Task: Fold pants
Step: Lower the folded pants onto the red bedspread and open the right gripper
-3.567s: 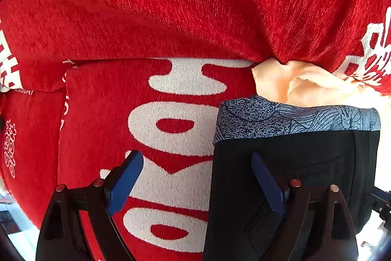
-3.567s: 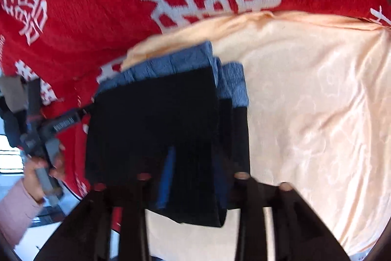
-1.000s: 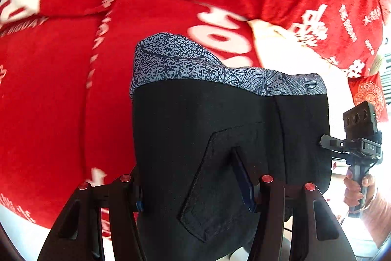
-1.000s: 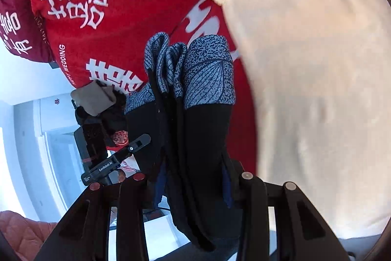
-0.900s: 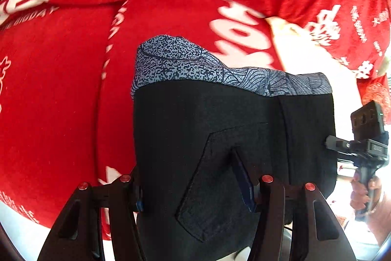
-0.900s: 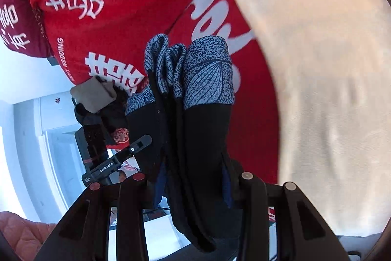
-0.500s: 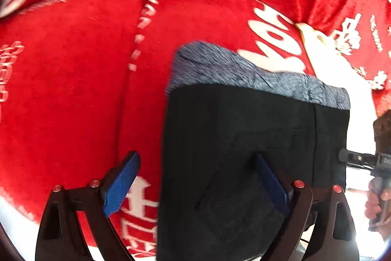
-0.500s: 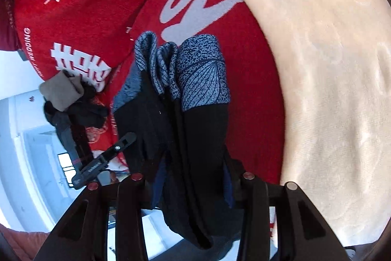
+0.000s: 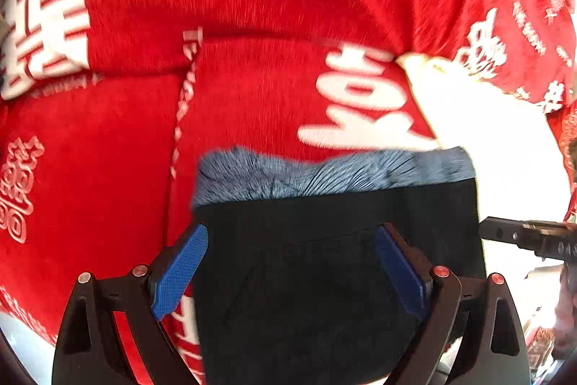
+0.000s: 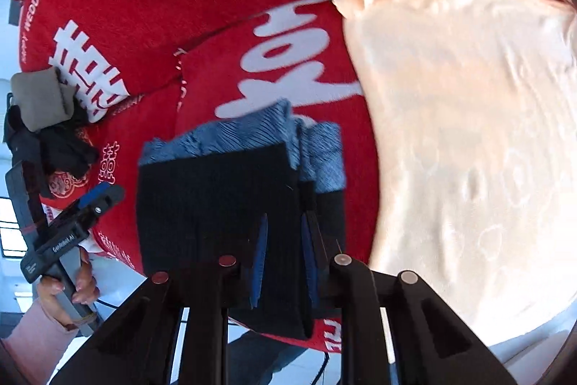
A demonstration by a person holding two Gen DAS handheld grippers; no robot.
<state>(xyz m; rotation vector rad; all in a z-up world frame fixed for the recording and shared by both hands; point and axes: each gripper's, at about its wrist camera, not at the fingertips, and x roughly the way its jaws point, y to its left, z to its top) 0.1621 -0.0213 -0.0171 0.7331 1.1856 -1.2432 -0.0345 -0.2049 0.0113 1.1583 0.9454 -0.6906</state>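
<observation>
Judged soft, limp and light, layers likely to slide and fan apart if lifted by one ply; best pinched through the whole stacked thickness at the near edge, well below the waistband; folded pants [image 9: 324, 276] lay as a compact black bundle with a blue-grey patterned waistband [image 9: 324, 172] on the red printed cover [image 9: 252, 24], just beside a cream cloth [image 10: 468, 132]. Left gripper [image 9: 288, 269] spread wide, blue pads clear of the fabric, nothing held; right gripper [image 10: 285, 262] just closing, nearly together, nipping a black fold of the bundle's edge.
</observation>
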